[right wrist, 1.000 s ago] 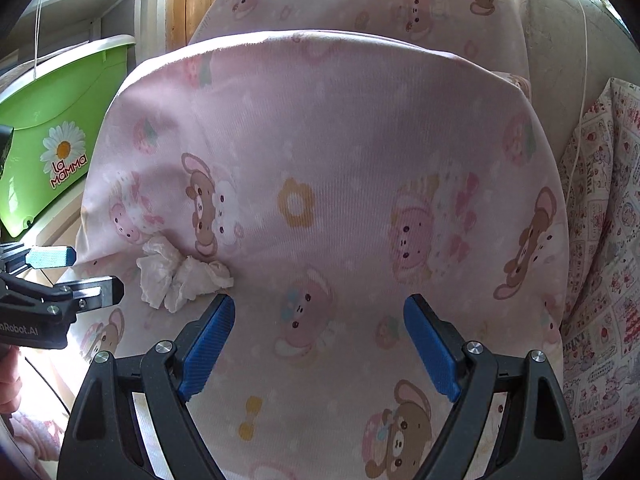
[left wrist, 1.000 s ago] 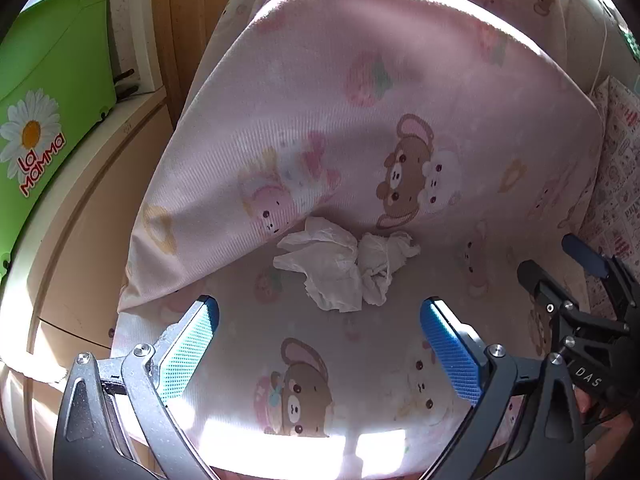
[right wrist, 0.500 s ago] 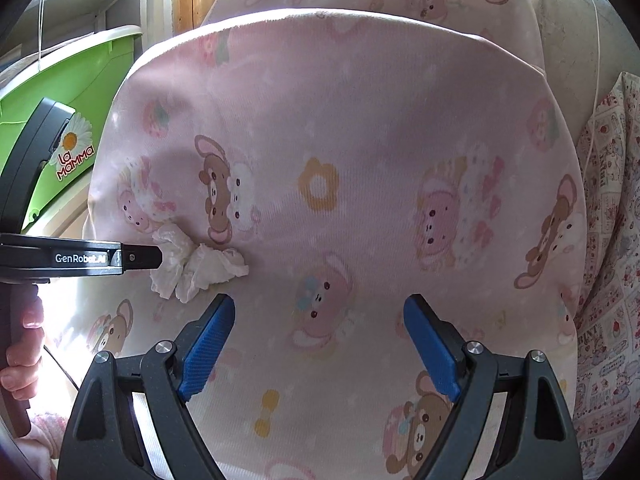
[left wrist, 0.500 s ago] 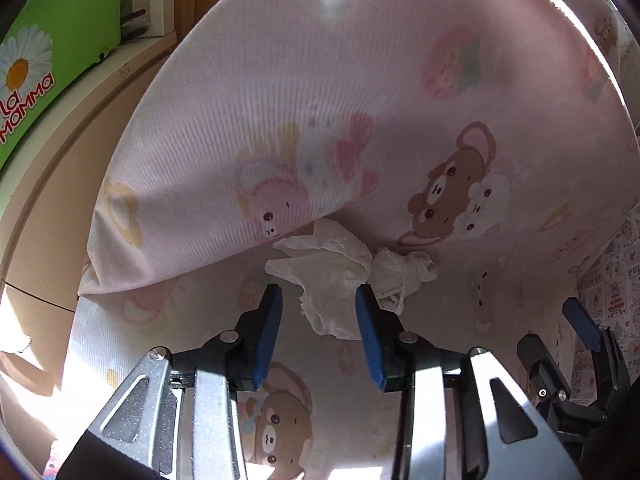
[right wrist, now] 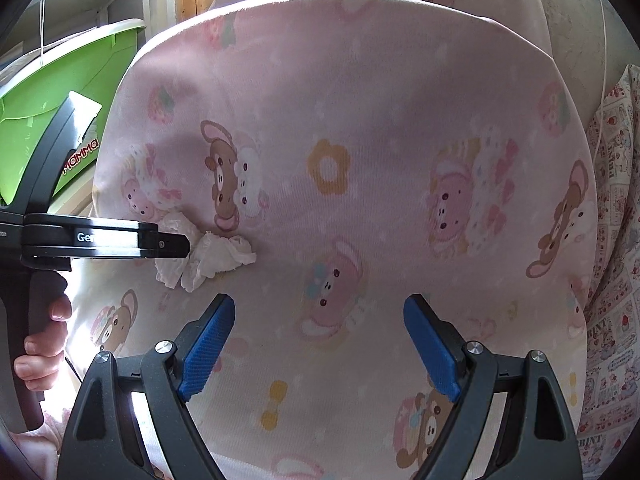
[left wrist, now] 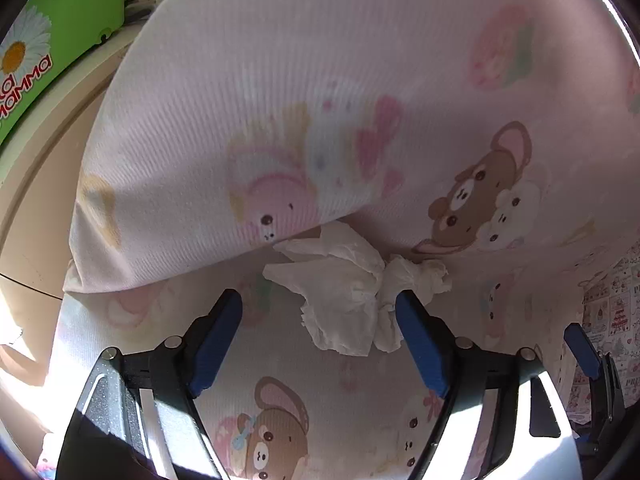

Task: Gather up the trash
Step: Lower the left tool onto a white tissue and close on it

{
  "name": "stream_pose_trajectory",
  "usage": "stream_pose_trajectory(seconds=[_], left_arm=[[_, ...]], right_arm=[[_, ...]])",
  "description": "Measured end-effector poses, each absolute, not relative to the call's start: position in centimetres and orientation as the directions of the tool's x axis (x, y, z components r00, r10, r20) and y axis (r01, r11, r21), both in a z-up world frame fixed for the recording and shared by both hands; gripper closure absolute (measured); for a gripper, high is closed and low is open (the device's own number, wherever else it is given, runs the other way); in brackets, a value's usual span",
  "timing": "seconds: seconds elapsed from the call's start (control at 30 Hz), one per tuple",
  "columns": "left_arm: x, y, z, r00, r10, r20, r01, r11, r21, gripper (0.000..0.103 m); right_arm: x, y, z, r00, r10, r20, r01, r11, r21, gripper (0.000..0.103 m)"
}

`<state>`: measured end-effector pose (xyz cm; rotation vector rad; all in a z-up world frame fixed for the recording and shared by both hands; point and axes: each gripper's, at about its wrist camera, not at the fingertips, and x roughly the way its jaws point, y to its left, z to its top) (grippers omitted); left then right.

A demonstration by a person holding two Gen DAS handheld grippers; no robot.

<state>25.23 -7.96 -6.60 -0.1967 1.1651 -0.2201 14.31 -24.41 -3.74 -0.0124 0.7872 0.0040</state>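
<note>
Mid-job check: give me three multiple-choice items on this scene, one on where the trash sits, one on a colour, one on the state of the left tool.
1. Where does the crumpled white tissue lie?
A. in the green plastic tub
B. at the foot of the pink bear-print cushion
C. on the floor

2. What colour are the pads of the right tool?
A. red
B. yellow
C. blue

3. How does the left tool stand?
A. open, tissue unclamped
B. shut on the tissue
C. out of view

Answers:
1 B, it lies in the crease below the cushion.
2 C, both pads show blue.
3 A, its jaws have just been opening and one pad only meets the tissue's edge.
</note>
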Motion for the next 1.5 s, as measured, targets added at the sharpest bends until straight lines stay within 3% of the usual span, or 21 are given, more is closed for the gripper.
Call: stream_pose_trajectory(seconds=[0.03, 0.07, 0.13, 0.23, 0.57, 0.73, 0.87, 0.9, 0.93, 0.97, 1.03, 1.3, 1.5], left_arm=[[25.2, -8.0, -6.6, 0.395, -0.250, -0.884, 0.063, 0.967, -0.246, 0.043], [25.2, -8.3, -6.5, 0.403, -0.236, -0.884, 0.071, 0.971, -0.227, 0.074], [25.3, -8.8, -6.6, 0.387, -0.243, -0.889, 0.092, 0.970, -0.225, 0.101], [25.1, -9.1, -6.1, 0.411, -0.220, -0.885, 0.096, 0.975, -0.198, 0.102], [21.3, -7.5, -1.9, 0.472, -0.275, -0.838, 0.141, 0.961, -0.236, 0.103], [20.4, -6.1, -2.1, 0.467, -0.166, -0.869, 0.109, 0.985, -0.130, 0.102], [21.4, -3.8, -4.4, 0.359, -0.241, -0.901, 0.069, 0.970, -0.232, 0.102], [21.4, -3.5, -4.7, 0.350, -0.248, -0.903, 0.062, 0.968, -0.242, 0.100], [21.4, -3.3, -4.7, 0.350, -0.245, -0.904, 0.053, 0.969, -0.243, 0.088], [21.5, -3.1, -4.7, 0.353, -0.239, -0.905, 0.047, 0.970, -0.237, 0.060], [21.3, -2.9, -4.2, 0.387, -0.215, -0.897, 0.041, 0.976, -0.216, 0.039], [21.9, -5.3, -6.3, 0.392, -0.052, -0.918, 0.097, 0.995, -0.015, 0.036], [22.8, -5.3, -7.1, 0.387, -0.026, -0.922, 0.085, 0.996, 0.008, 0.036]], right_arm=[[14.3, -24.3, -3.7, 0.705, 0.000, -0.709, -0.009, 1.000, -0.008, 0.015], [14.3, -24.3, -3.7, 0.707, 0.001, -0.708, -0.009, 1.000, -0.007, 0.015], [14.3, -24.1, -3.6, 0.711, 0.001, -0.703, -0.013, 1.000, -0.012, 0.015], [14.2, -23.7, -3.6, 0.721, -0.014, -0.693, -0.019, 0.999, -0.040, 0.015], [14.2, -23.8, -3.6, 0.739, 0.011, -0.673, -0.012, 1.000, 0.003, 0.015], [14.0, -23.2, -3.5, 0.754, 0.027, -0.656, -0.022, 1.000, 0.016, 0.015], [14.0, -22.4, -4.0, 0.747, 0.022, -0.664, -0.033, 0.999, -0.004, 0.015], [14.0, -22.3, -4.2, 0.745, 0.024, -0.667, -0.038, 0.999, -0.006, 0.015], [14.0, -22.2, -4.3, 0.744, 0.024, -0.668, -0.041, 0.999, -0.010, 0.015], [14.0, -22.0, -4.3, 0.745, 0.020, -0.667, -0.043, 0.999, -0.017, 0.015], [13.6, -22.0, -4.1, 0.761, -0.008, -0.648, -0.022, 0.999, -0.038, 0.015], [13.8, -23.1, -3.8, 0.767, -0.026, -0.641, 0.023, 1.000, -0.014, 0.015], [14.0, -23.5, -3.4, 0.773, -0.019, -0.634, 0.028, 1.000, 0.004, 0.015]])
